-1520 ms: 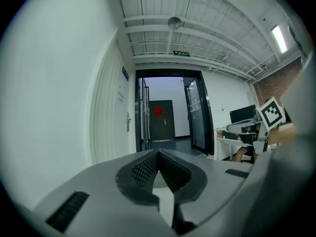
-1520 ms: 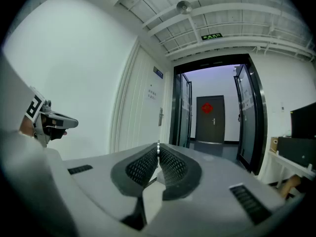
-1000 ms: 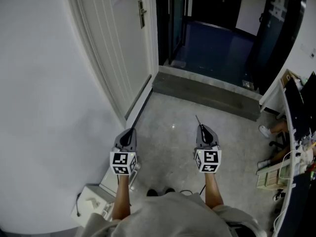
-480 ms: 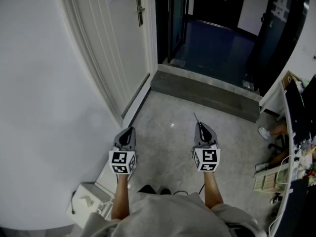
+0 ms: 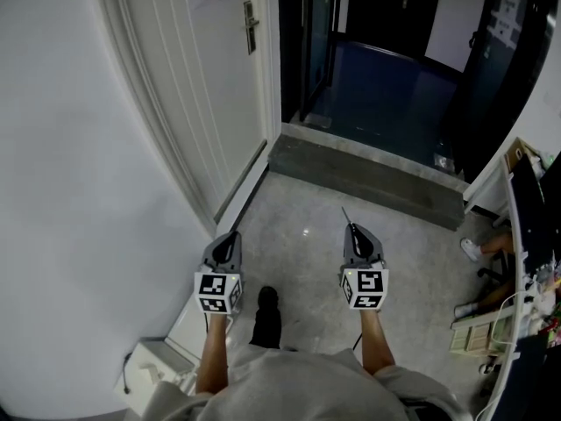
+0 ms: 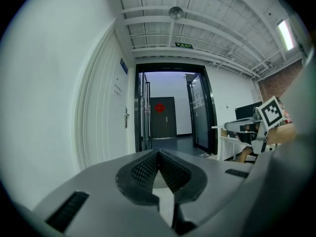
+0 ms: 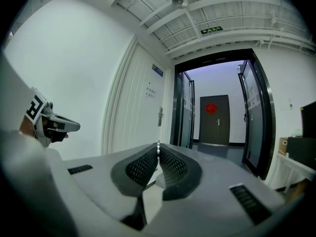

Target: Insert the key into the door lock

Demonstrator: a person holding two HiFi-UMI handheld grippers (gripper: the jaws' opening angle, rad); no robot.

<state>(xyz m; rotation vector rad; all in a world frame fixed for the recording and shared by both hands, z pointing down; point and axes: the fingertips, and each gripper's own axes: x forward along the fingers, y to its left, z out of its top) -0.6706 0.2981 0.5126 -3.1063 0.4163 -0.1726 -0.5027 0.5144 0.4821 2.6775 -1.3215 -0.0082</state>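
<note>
The white door [image 5: 206,86] stands at the left, with its lock and handle [image 5: 251,24] far ahead near the top of the head view. The lock [image 7: 160,116] also shows small in the right gripper view, and the lock [image 6: 127,117] in the left gripper view. My right gripper [image 5: 354,228] is shut on a thin key [image 5: 345,215] that sticks out forward; its metal tip [image 7: 158,144] shows between the pads. My left gripper [image 5: 230,235] is shut with nothing in it. Both are held level, well short of the door.
A dark open doorway [image 5: 377,68] with a grey threshold step [image 5: 368,169] lies ahead. A white wall [image 5: 79,191] runs along the left, with a white box [image 5: 153,367] on the floor. A desk [image 5: 526,235] and another person's shoe [image 5: 471,249] are at the right. My foot [image 5: 266,310] is forward.
Both grippers have moved forward toward the door along with the person. One foot has stepped forward between the arms. Both pairs of jaws stay shut.
</note>
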